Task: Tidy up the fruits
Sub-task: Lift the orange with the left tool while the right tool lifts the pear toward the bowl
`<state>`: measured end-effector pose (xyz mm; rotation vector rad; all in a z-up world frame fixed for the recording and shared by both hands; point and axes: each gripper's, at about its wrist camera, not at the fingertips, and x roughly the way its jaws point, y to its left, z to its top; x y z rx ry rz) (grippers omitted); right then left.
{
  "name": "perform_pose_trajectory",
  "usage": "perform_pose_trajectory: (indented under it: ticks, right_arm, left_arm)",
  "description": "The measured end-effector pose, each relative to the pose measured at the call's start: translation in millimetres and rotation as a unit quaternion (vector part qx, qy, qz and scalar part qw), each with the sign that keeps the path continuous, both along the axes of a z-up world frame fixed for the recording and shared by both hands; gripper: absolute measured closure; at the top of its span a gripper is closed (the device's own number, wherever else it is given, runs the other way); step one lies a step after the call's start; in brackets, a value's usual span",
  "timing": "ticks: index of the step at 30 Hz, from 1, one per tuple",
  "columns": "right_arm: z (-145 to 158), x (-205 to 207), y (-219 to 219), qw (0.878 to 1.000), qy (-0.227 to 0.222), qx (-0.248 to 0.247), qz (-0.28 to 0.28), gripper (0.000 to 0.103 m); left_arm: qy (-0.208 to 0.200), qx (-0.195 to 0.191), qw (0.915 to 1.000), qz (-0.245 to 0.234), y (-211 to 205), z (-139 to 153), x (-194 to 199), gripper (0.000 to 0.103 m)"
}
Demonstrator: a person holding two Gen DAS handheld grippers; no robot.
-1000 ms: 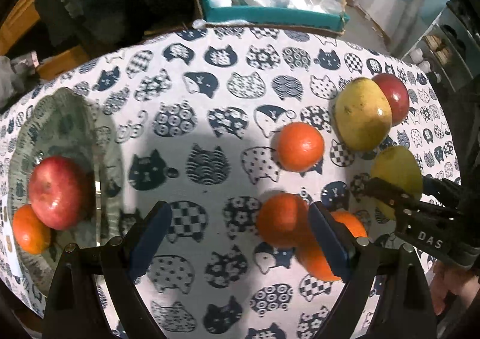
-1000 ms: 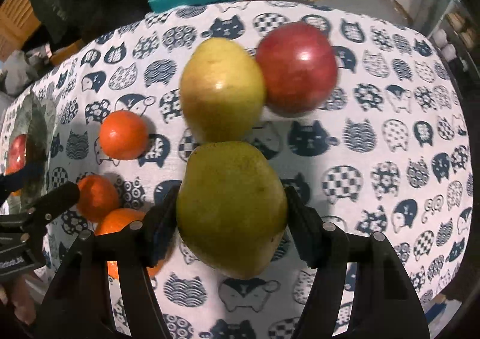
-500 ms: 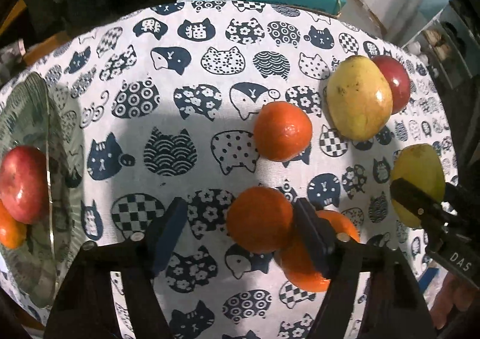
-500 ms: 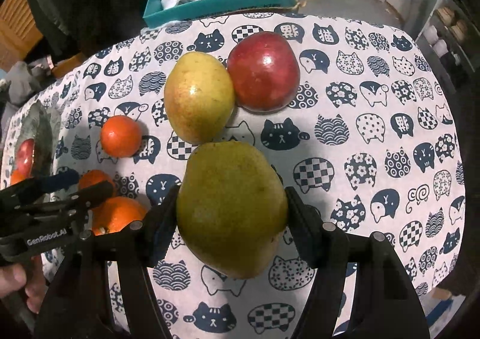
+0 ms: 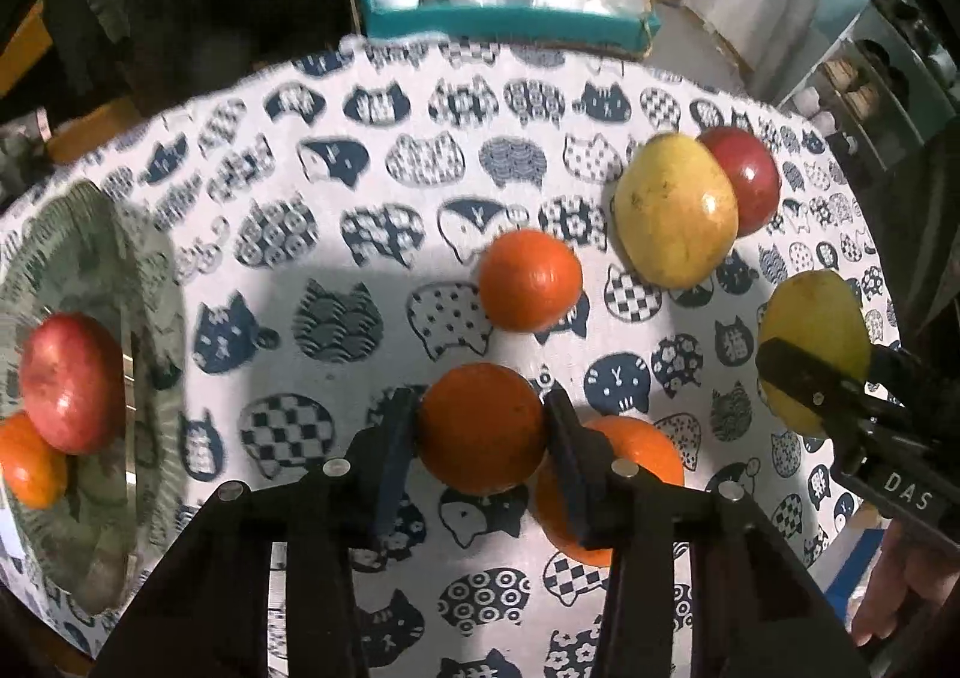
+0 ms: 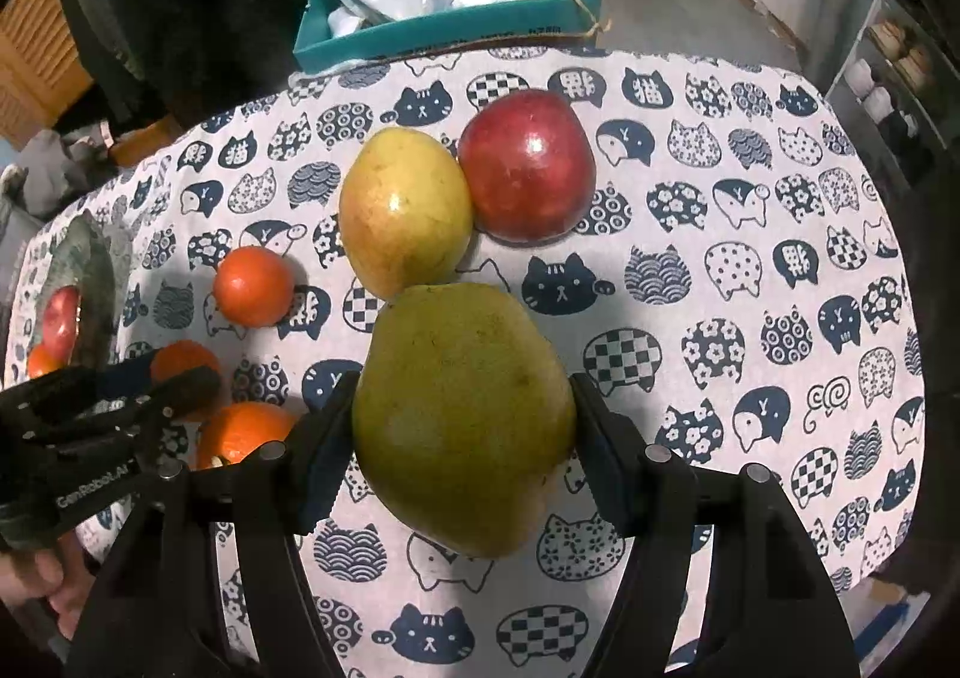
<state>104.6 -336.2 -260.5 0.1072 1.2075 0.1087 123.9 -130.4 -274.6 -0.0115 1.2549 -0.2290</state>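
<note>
My left gripper (image 5: 480, 432) is shut on an orange (image 5: 480, 426) just above the cat-print cloth. A second orange (image 5: 636, 450) lies right behind its right finger, a third orange (image 5: 531, 279) further ahead. My right gripper (image 6: 462, 432) is shut on a green pear (image 6: 462, 408), lifted off the cloth; it also shows in the left wrist view (image 5: 813, 330). A yellow pear (image 6: 405, 213) and a red apple (image 6: 528, 165) lie touching beyond it. A glass plate (image 5: 96, 252) at far left holds a red apple (image 5: 69, 381) and an orange (image 5: 30, 462).
A teal box (image 5: 504, 21) with plastic bags stands past the table's far edge. Dark cloth hangs at the back left. Shelving stands to the right, off the table. The table's round edge curves close on the right.
My left gripper moved right and forward and closed on the nearest orange. My right gripper lifted the green pear higher and drew back a little.
</note>
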Motion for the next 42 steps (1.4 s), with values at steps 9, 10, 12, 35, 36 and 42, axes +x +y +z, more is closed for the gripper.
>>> perform_pose_trajectory:
  ticks: [9,10,12,35,36,42]
  right_arm:
    - [30.0,-3.7,8.1,0.998,-0.052,-0.018,0.009,0.035]
    - [33.6,-4.0,9.7,0.998,-0.058,-0.020,0.010,0.035]
    - [42.9,-5.8,12.7,0.997,-0.072,-0.030,0.013,0.035]
    - [145.9,-45.6,34.6,0.976,-0.210,-0.027,0.047,0.035]
    - [149.0,-47.1,35.7,0.975,-0.214,-0.025,0.048,0.035]
    - [166.8,-54.5,45.6,0.969,-0.237,-0.019,0.058,0.035]
  left_arm:
    - [-0.068,0.007,0.9976,0.012,14.7,40.0,-3.9,0.059]
    - [-0.074,0.008,0.9971,0.013,17.7,45.2,-5.7,0.059]
    - [-0.086,0.008,0.9962,0.014,19.1,54.5,-6.9,0.059]
    - [-0.201,-0.022,0.9787,0.034,53.3,150.0,-41.7,0.059]
    - [-0.205,-0.023,0.9780,0.034,54.4,152.4,-43.1,0.059]
    - [-0.227,-0.027,0.9727,0.040,65.6,169.9,-52.6,0.059]
